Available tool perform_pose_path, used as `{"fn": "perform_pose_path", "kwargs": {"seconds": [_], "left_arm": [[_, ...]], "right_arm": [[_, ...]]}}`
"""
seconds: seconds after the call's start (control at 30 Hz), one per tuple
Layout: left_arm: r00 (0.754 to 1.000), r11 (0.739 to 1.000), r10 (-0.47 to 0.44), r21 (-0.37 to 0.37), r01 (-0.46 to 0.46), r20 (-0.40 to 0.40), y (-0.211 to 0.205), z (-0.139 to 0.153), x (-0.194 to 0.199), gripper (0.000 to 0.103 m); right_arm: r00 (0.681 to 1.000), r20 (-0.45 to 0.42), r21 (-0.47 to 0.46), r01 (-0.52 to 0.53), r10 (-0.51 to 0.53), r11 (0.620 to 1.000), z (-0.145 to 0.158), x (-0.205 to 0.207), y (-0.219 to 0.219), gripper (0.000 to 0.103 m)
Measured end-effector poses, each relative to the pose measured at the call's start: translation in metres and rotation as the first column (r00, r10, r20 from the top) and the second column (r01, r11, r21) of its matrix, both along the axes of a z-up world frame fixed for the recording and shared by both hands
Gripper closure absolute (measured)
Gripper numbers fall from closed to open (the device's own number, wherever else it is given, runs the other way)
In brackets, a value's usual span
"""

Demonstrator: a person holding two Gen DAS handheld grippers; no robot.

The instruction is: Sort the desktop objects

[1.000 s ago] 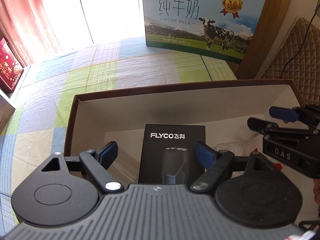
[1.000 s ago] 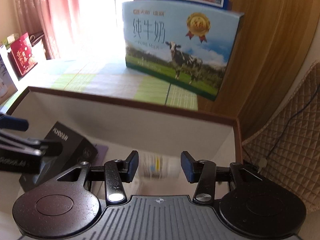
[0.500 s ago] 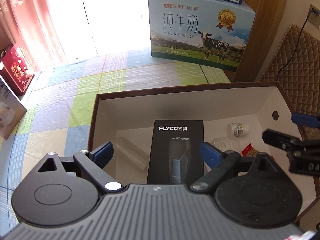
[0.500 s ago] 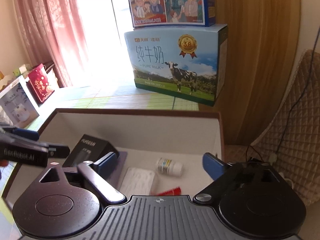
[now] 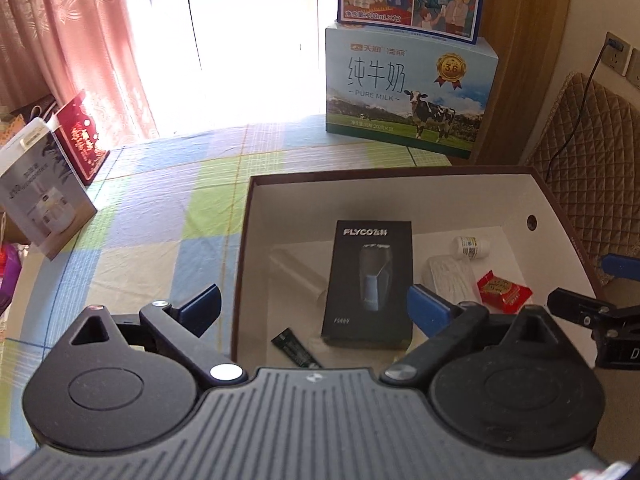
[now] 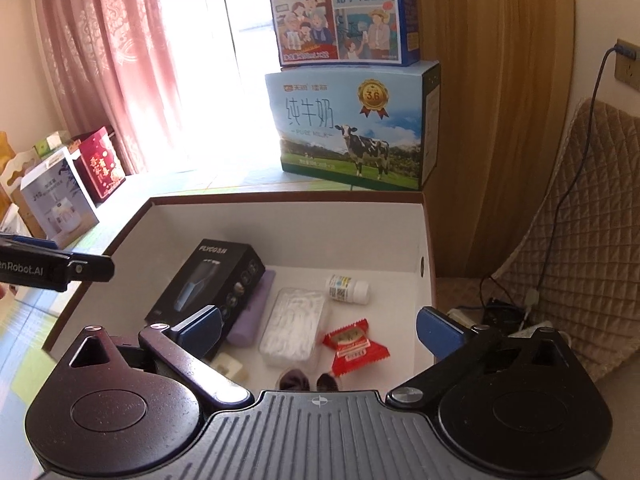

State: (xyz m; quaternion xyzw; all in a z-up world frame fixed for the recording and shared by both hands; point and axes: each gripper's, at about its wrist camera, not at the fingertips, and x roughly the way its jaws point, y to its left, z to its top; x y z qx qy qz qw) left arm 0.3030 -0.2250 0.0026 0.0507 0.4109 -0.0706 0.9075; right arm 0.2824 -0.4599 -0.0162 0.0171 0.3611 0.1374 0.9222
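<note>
A brown-rimmed white box (image 5: 245, 216) (image 6: 280, 222) holds a black FLYCO shaver carton (image 5: 370, 280) (image 6: 204, 280), a small white pill bottle (image 5: 471, 247) (image 6: 347, 289), a clear plastic case (image 5: 446, 282) (image 6: 294, 326), a red candy packet (image 5: 504, 292) (image 6: 354, 346), a purple roll (image 6: 252, 316) and a dark green sachet (image 5: 296, 348). My left gripper (image 5: 316, 306) hangs open above the box's near left part, empty. My right gripper (image 6: 320, 328) hangs open above the near right part, empty too.
Two milk cartons (image 5: 408, 92) (image 6: 352, 128) are stacked behind the box on a checked tablecloth (image 5: 160, 208). White and red gift boxes (image 5: 48, 184) (image 6: 68, 196) stand at the left. A quilted chair (image 5: 592, 152) (image 6: 580, 220) with a cable is on the right.
Both grippers have risen up and back out of the box, so more of its contents show. The right gripper's jaws have spread from nearly closed to wide open.
</note>
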Motion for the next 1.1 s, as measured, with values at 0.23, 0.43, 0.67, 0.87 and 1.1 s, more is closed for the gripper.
{"fn": "perform_pose_path", "kwargs": {"seconds": [0.23, 0.43, 0.67, 0.87, 1.1], "left_arm": [[0.999, 0.999, 0.044, 0.012, -0.044, 0.008, 0.018, 0.000, -0.040, 0.002], [0.998, 0.998, 0.065, 0.011, -0.065, -0.005, 0.025, -0.004, -0.072, 0.001], [0.997, 0.997, 0.072, 0.007, -0.072, -0.019, 0.031, -0.006, -0.106, 0.001], [0.996, 0.996, 0.090, 0.006, -0.090, -0.024, 0.033, -0.004, -0.130, 0.001], [0.995, 0.996, 0.091, 0.013, -0.091, -0.047, 0.033, -0.008, -0.153, 0.001]], "right_arm": [[1.000, 0.010, -0.028, -0.023, 0.023, 0.999, 0.007, -0.030, 0.017, 0.002], [0.999, -0.012, -0.064, -0.052, 0.052, 0.997, 0.002, -0.055, 0.032, 0.002], [0.998, -0.035, -0.041, -0.061, 0.060, 0.997, -0.003, -0.083, 0.038, 0.002], [0.997, -0.067, 0.014, -0.045, 0.046, 0.999, -0.006, -0.099, 0.033, 0.002], [0.996, -0.072, -0.024, -0.057, 0.055, 0.998, -0.007, -0.117, 0.035, 0.002]]}}
